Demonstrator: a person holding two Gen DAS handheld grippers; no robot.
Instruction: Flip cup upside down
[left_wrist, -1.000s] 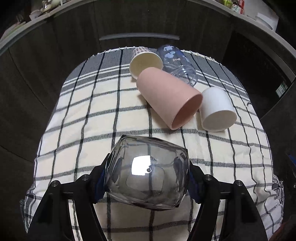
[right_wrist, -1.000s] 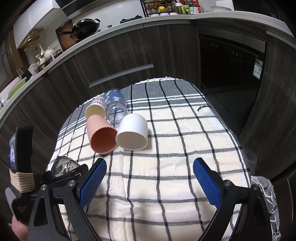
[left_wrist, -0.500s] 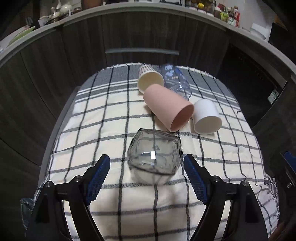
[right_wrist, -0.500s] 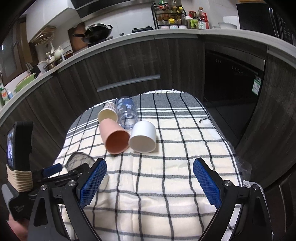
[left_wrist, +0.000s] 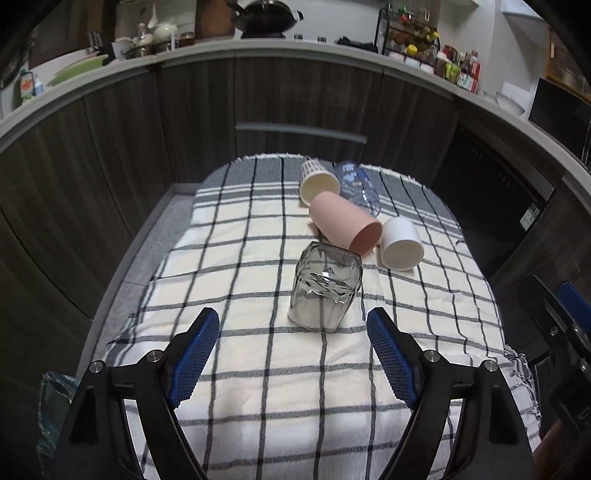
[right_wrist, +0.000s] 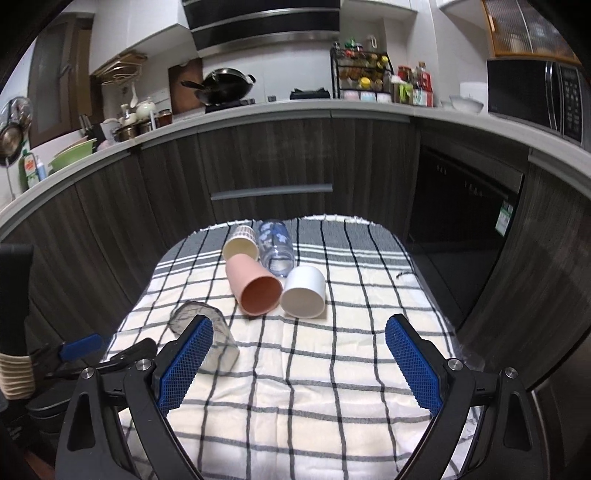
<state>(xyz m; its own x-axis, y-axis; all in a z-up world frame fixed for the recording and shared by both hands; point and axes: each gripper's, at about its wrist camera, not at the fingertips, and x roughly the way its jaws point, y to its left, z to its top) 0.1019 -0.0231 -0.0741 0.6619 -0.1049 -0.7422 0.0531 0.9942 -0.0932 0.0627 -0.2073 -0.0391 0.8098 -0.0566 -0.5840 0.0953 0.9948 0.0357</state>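
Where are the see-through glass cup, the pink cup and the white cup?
Clear smoky glass cup (left_wrist: 325, 291): left wrist view, on its side wall.
Pink plastic cup lying on its side (left_wrist: 340, 221): left wrist view, outer wall.
White cup lying on its side (right_wrist: 308, 280): right wrist view, outer wall.

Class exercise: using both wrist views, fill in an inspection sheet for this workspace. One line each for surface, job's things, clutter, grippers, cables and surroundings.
Surface: checked cloth covering the table.
Job's things: smoked glass cup standing upside down on the cloth, apart from both grippers.
Clutter: pink cup, white cup, cream paper cup and clear floral tumbler, all lying on their sides in a cluster behind the glass.
Grippers: left gripper open, empty; right gripper open, empty.
Cables: nothing seen.
Surroundings: dark cabinets; counter with wok and spice rack; microwave.
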